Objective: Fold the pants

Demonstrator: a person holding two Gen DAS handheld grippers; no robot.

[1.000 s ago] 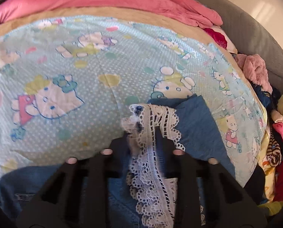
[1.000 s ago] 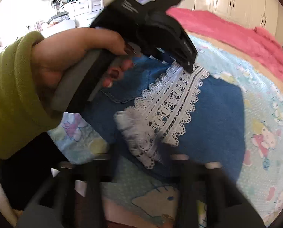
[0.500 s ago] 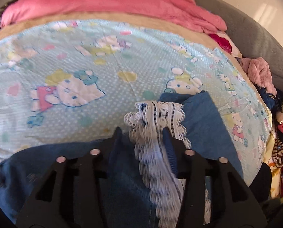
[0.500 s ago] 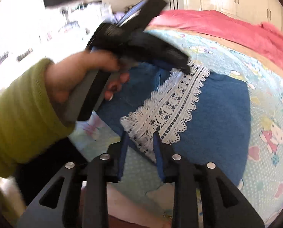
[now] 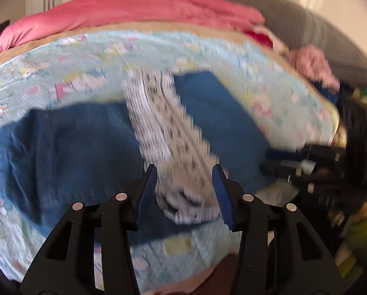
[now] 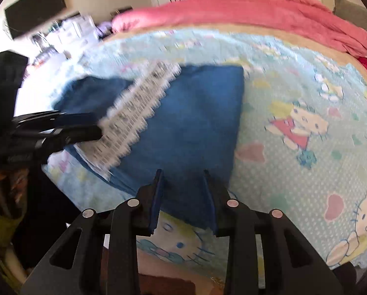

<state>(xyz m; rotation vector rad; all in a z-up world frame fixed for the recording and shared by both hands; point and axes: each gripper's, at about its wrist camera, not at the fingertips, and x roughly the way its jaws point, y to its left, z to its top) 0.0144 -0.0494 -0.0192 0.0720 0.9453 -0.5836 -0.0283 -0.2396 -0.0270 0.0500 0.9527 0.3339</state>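
Observation:
Blue denim pants (image 5: 80, 145) with a white lace trim (image 5: 168, 132) lie folded on the cartoon-print bedsheet (image 5: 89, 56). My left gripper (image 5: 184, 172) is open and empty, hovering above the lace near the bed's front edge. In the right wrist view the pants (image 6: 190, 113) and the lace (image 6: 134, 113) lie ahead. My right gripper (image 6: 182, 174) is open and empty over the pants' near corner. The left gripper (image 6: 67, 127) shows at the left by the lace end. The right gripper (image 5: 306, 164) shows at the right in the left wrist view. Both views are motion-blurred.
A pink blanket (image 5: 124, 9) is heaped along the far side of the bed. A grey cushion (image 5: 313, 32) and a pile of clothes (image 5: 313, 61) lie at the right. A dresser and a dark screen (image 6: 35, 7) stand at the far left. The bed's edge (image 6: 163, 268) is near me.
My left gripper let go of the lace trim, opened and pulled back. My right gripper opened wider and moved right along the pants. The pants now lie flat on the sheet.

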